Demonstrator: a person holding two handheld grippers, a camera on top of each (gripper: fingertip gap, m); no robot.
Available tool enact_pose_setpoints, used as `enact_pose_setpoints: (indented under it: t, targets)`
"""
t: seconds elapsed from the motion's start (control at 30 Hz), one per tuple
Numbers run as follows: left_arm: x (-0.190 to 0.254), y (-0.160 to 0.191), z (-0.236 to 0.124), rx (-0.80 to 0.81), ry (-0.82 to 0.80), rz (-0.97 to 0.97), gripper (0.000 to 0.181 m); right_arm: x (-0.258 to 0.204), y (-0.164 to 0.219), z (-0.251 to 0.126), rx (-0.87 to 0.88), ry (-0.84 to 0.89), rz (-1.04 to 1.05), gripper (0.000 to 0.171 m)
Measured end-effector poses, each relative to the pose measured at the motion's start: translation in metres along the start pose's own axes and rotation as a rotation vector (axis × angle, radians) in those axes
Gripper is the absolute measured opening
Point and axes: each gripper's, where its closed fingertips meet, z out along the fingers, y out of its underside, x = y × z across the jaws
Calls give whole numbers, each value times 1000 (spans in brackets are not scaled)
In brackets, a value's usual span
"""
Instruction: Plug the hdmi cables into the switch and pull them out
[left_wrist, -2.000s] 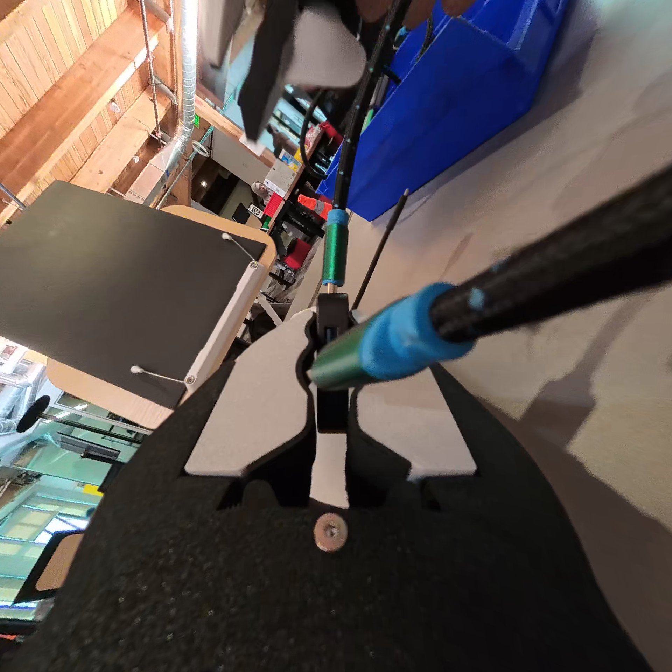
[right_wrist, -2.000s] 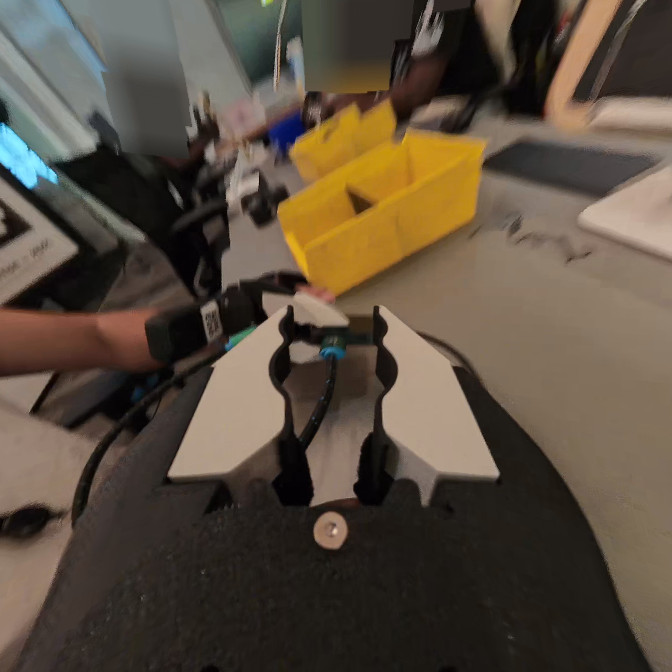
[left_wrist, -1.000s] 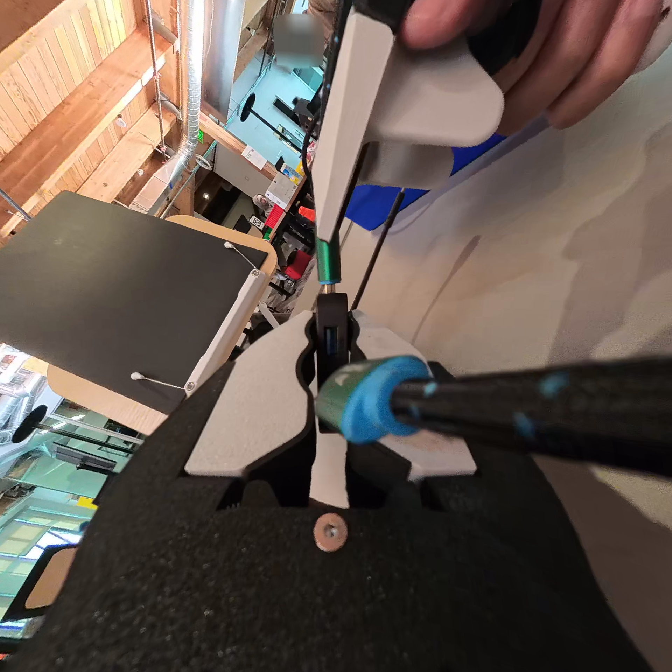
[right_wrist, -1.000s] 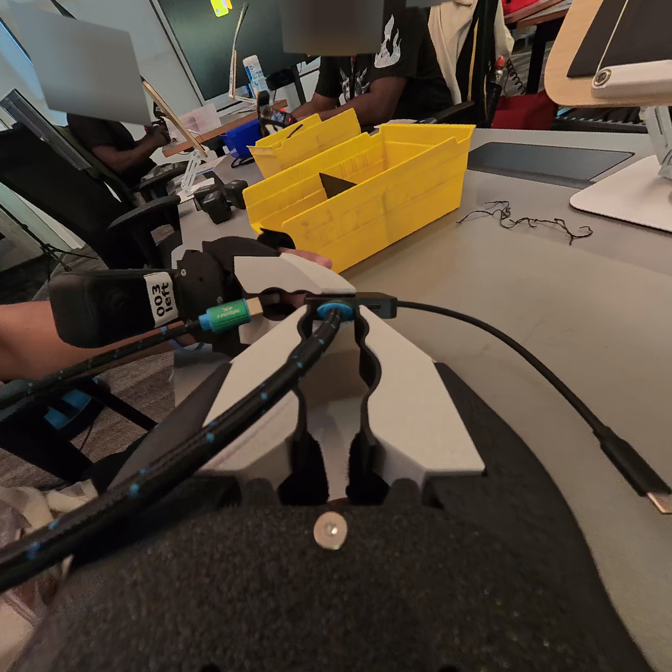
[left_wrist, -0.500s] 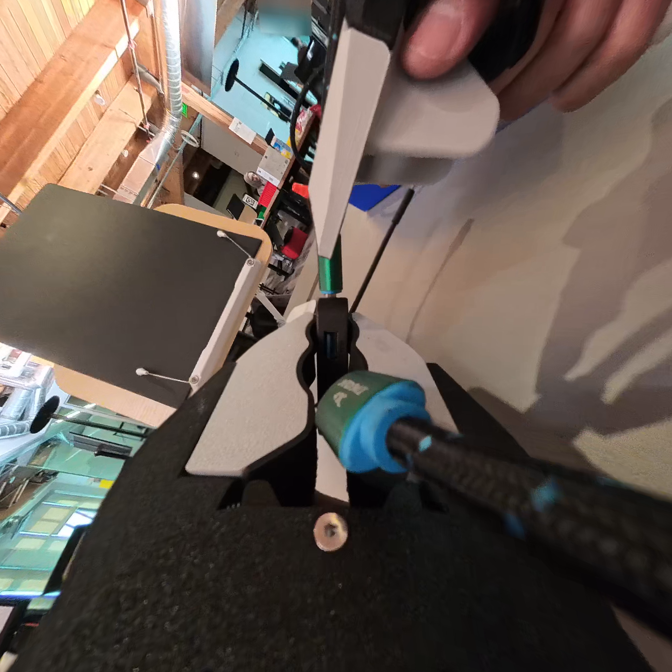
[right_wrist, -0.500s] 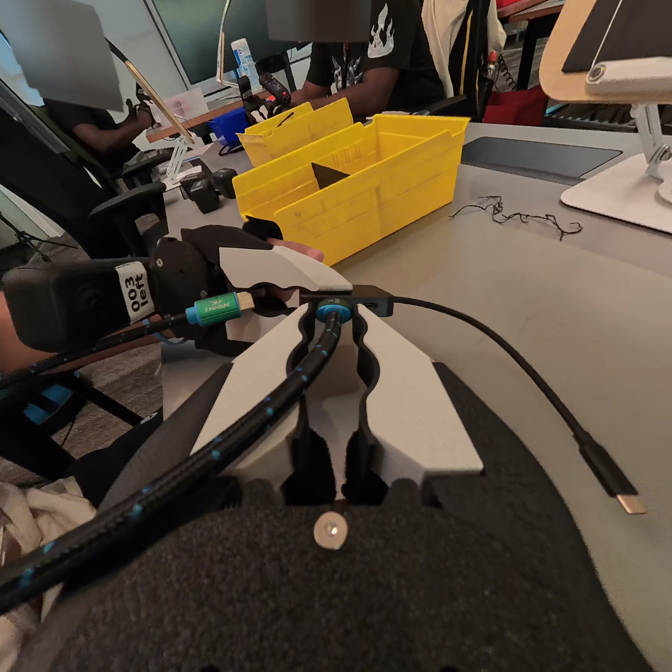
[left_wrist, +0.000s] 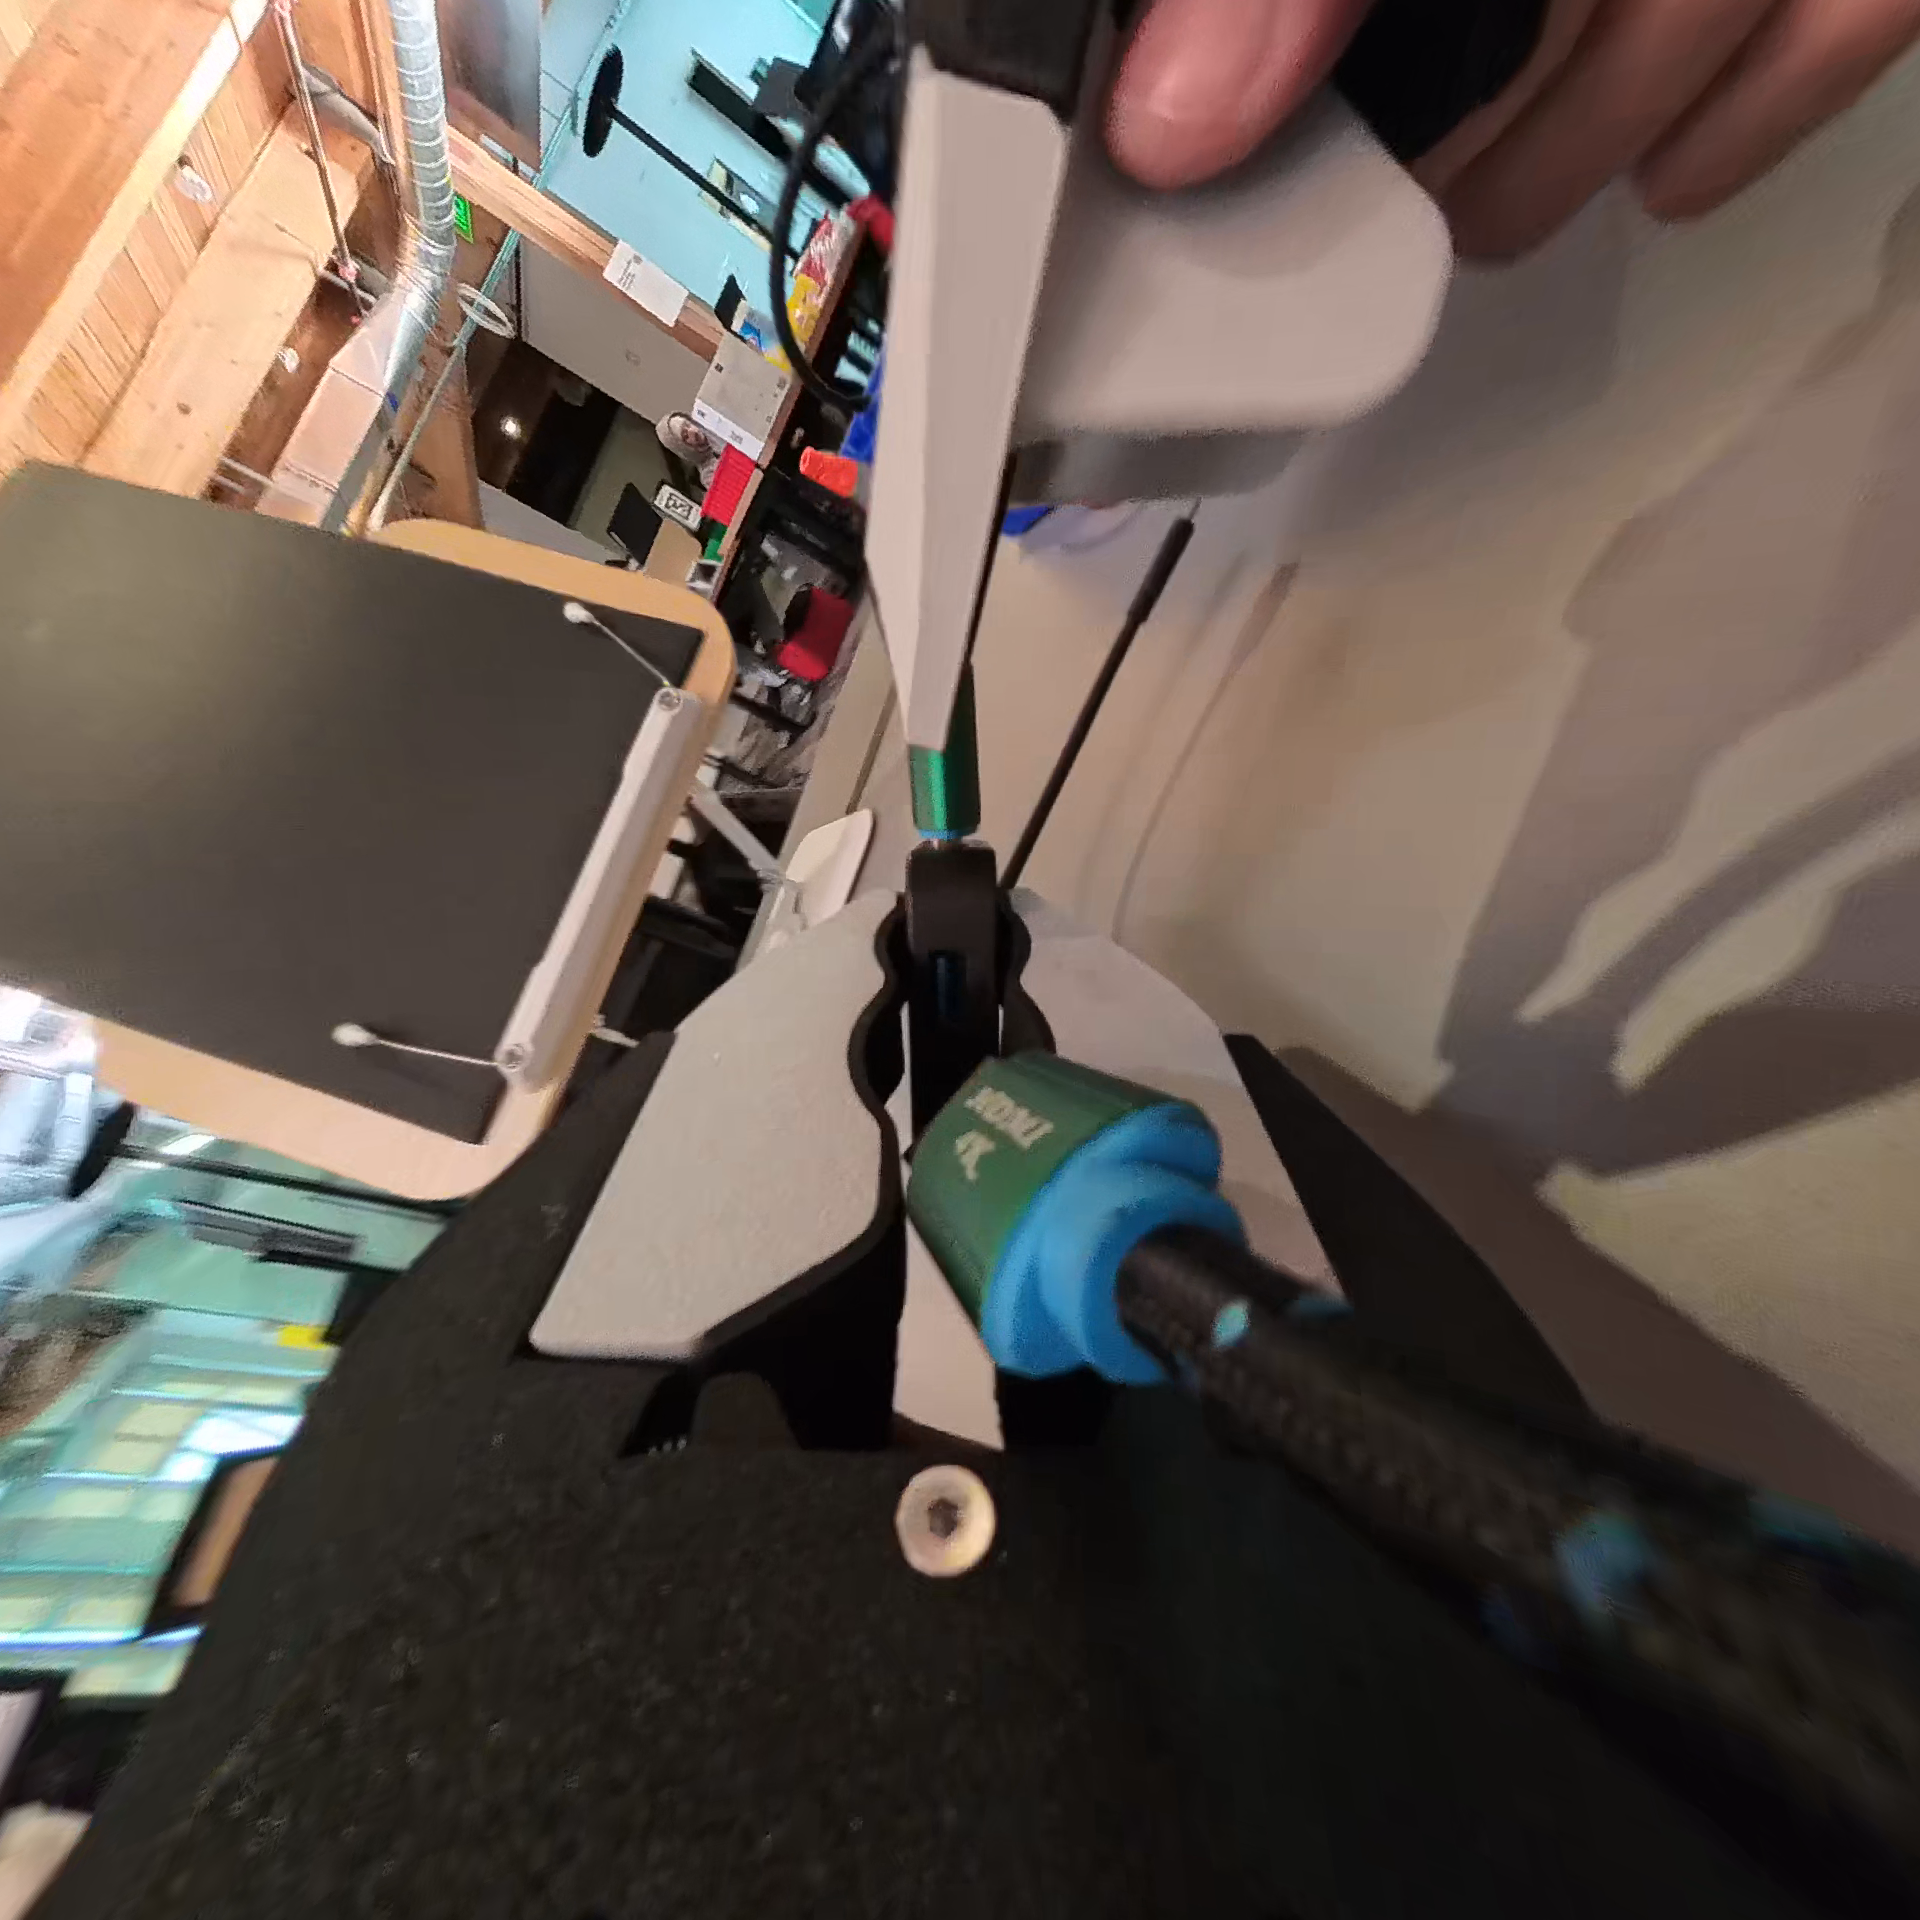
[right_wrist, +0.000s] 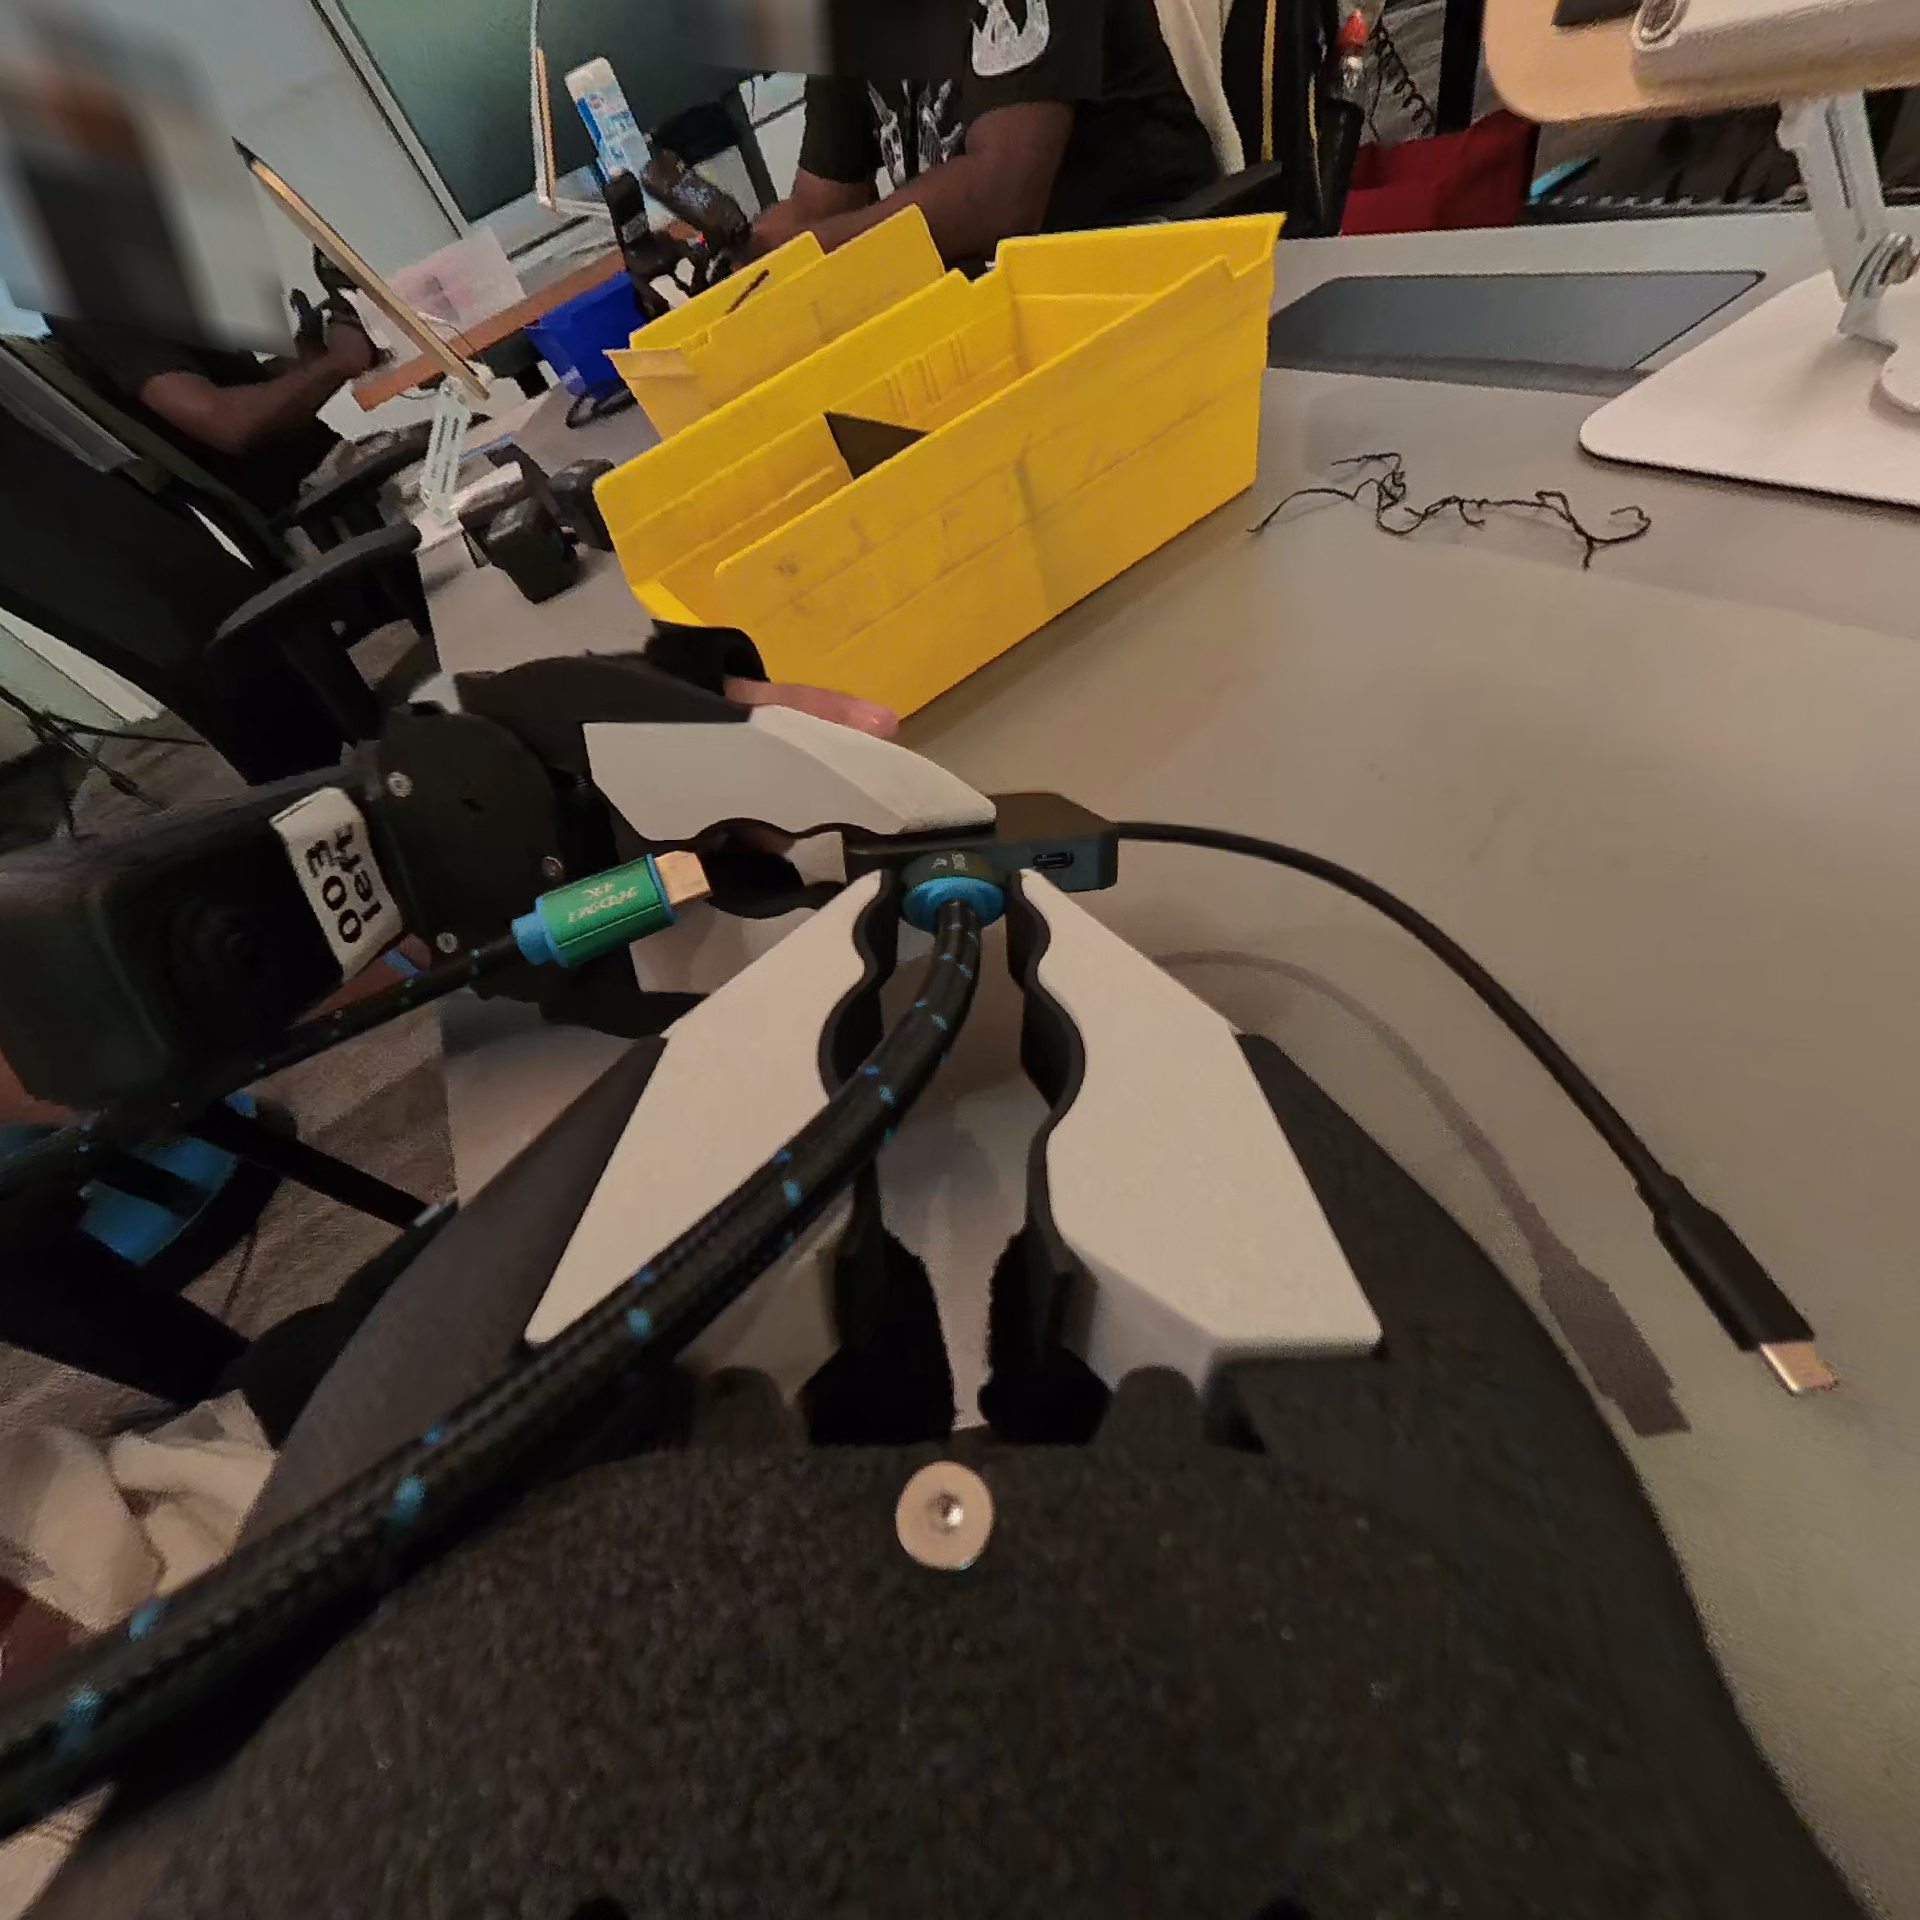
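Note:
My left gripper (left_wrist: 951, 920) is shut on the small black switch (left_wrist: 948, 883), held edge-on above the grey table. It also shows in the right wrist view (right_wrist: 914, 836), gripping the switch (right_wrist: 1060, 831) from the left. My right gripper (right_wrist: 951, 883) is shut on a green HDMI plug with a blue collar (right_wrist: 951, 888), which sits in the switch's port. From the left wrist view that plug (left_wrist: 940, 790) pokes out below the right gripper (left_wrist: 940, 727). A second green plug (right_wrist: 613, 909) hangs unplugged beside my left gripper, gold tip bare; it looms close in the left wrist view (left_wrist: 1029, 1174).
The switch's thin black cable (right_wrist: 1455, 987) trails right and ends in a loose connector (right_wrist: 1787, 1361). Two yellow bins (right_wrist: 935, 499) stand behind. A white stand base (right_wrist: 1766, 416), a tangle of black thread (right_wrist: 1455, 509) and a dark mat (right_wrist: 1507, 312) lie farther back. People sit beyond. My left and right fingertips are right by each other.
My right gripper came in over the braided cable, closed on its plug and pressed it nearer the switch. The loose plug swung closer to the left camera.

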Motion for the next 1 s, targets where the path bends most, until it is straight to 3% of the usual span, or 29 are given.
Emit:
enact_pose_setpoints:
  t: [0.17, 0.23, 0.33, 0.43, 0.53, 0.73, 0.83, 0.9, 1.0]
  targets:
    - [-21, -5, -5, 59, -5, -276, 13, -11, -26, -13, 121, -55, -46, 26]
    - [-34, 1, -8, 91, 17, -484, 13, -8, -33, -23, 164, -56, -45, 30]
    - [-41, -5, -15, 222, 214, -877, 13, 0, -33, -33, 173, -46, -51, 37]
    - [-34, -26, -30, 373, 548, -1143, 13, -2, -31, -36, 167, -47, -136, 44]
    - [-9, -35, -44, 359, 775, -1097, 13, -22, -21, -30, 88, -119, -251, 45]
    - [13, -49, -43, 333, 819, -1010, 13, -39, 6, -11, -82, -159, -268, 43]
    - [16, -51, -43, 319, 806, -960, 14, -43, 17, -9, -148, -197, -263, 25]
    - [11, -47, -40, 291, 750, -974, 23, -39, 16, -15, -163, -199, -256, 12]
    - [10, -33, -39, 192, 700, -962, 50, -21, -1, -33, -112, -143, -260, 12]
